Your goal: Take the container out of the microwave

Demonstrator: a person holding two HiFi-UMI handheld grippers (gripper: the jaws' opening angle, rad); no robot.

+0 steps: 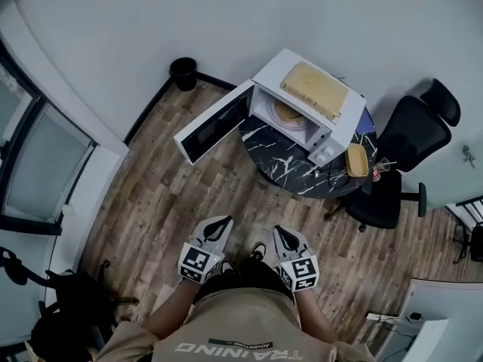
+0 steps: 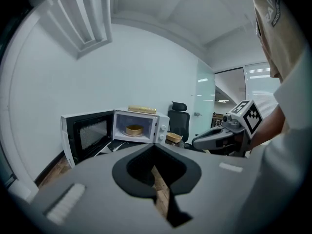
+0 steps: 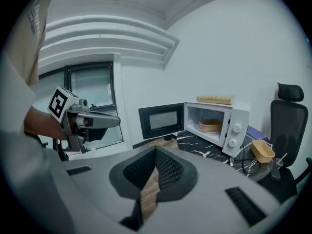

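Listener: Microwave and container, where are they?

Describer: Seen from the head view, a white microwave (image 1: 321, 127) stands at one o'clock on a round, dark marbled table (image 1: 281, 163). Its door (image 1: 215, 123) hangs wide open toward eleven o'clock, so the cavity is open to reach. The round tan container (image 1: 287, 113) sits inside the cavity, well apart from both grippers.

Listener: And the grippers?

Describer: The left gripper (image 1: 221, 225) and right gripper (image 1: 281, 234) are held low, close to the person's body at six o'clock, side by side and aimed toward the table. Each has its jaw tips together with nothing between them. Only wood floor shows through the slit behind the tips. This reads as a carrying pose for the approach, not a reach.

Listener: Anything in the way?

Describer: A yellowish flat slab (image 1: 315, 89) lies on top of the microwave. A second tan tray (image 1: 357, 161) rests on the table at the microwave's four o'clock, beside its control panel. A black office chair (image 1: 407, 145) stands beyond that. None blocks the opening. In my judgement the task has barely begun. Next comes stepping closer, parting the jaws and gripping the container's rim. The right gripper seems likelier, since the open door fences off the left side.
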